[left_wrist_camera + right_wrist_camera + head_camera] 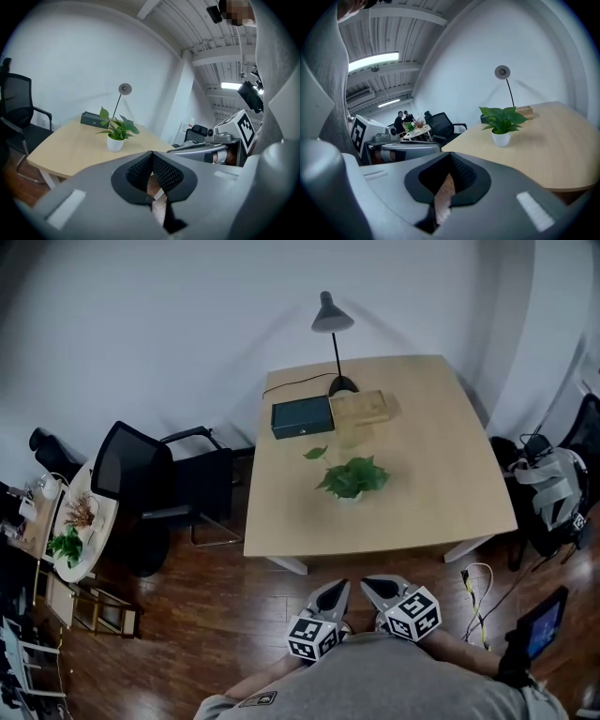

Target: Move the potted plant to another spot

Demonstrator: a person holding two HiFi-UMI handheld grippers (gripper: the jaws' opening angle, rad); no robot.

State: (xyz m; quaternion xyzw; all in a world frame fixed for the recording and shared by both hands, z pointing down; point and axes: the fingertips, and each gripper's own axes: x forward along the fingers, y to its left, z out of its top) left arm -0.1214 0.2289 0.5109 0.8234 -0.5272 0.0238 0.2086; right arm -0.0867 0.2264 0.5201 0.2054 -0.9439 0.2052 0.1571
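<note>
The potted plant [352, 478], green leaves in a small white pot, stands near the middle of the light wooden table [441, 484]. It shows in the left gripper view as the plant [115, 134] and in the right gripper view as the plant [501, 124], well ahead of both grippers. My left gripper [336, 586] and right gripper [367, 583] are side by side close to my body, short of the table's near edge. Both are shut with nothing between their jaws, as the left gripper [151, 154] and right gripper [449, 156] show in their own views.
On the table's far side stand a desk lamp [330, 320], a dark box [302, 416] and a wooden box [359, 407]; a loose leaf [315, 453] lies near the plant. A black office chair [150, 484] is at the table's left, bags [553, 488] and cables [473, 587] at its right.
</note>
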